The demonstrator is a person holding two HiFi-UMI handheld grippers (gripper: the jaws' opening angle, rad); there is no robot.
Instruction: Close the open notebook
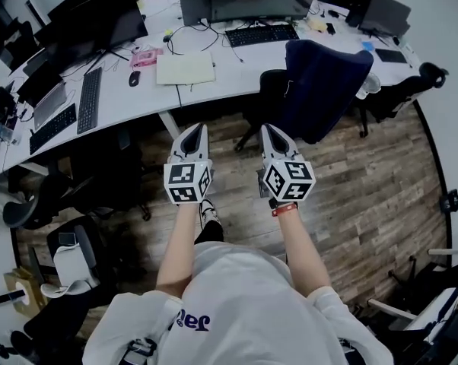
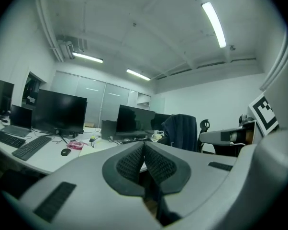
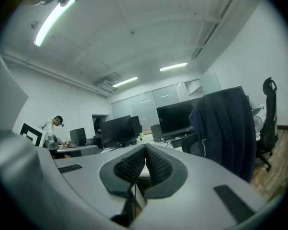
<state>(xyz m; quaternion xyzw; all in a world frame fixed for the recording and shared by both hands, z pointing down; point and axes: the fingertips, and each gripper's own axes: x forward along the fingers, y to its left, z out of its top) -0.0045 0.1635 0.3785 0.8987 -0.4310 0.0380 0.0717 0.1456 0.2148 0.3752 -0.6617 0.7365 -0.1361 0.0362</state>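
A pale cream notebook (image 1: 185,68) lies flat on the white desk (image 1: 236,63), well ahead of both grippers. I hold the two grippers side by side over the wooden floor, pointing toward the desk. The left gripper (image 1: 192,131) is shut with nothing between its pads, and in the left gripper view its ribbed pads meet at the left gripper (image 2: 144,145). The right gripper (image 1: 268,131) is shut and empty too; in the right gripper view the right gripper (image 3: 145,150) shows its pads pressed together.
An office chair draped with a dark jacket (image 1: 324,82) stands between the right gripper and the desk. Monitors (image 1: 100,14), keyboards (image 1: 88,101), a mouse (image 1: 134,77) and cables (image 1: 191,33) crowd the desk. More chairs (image 1: 69,257) stand at the left. A person (image 3: 53,128) is far off.
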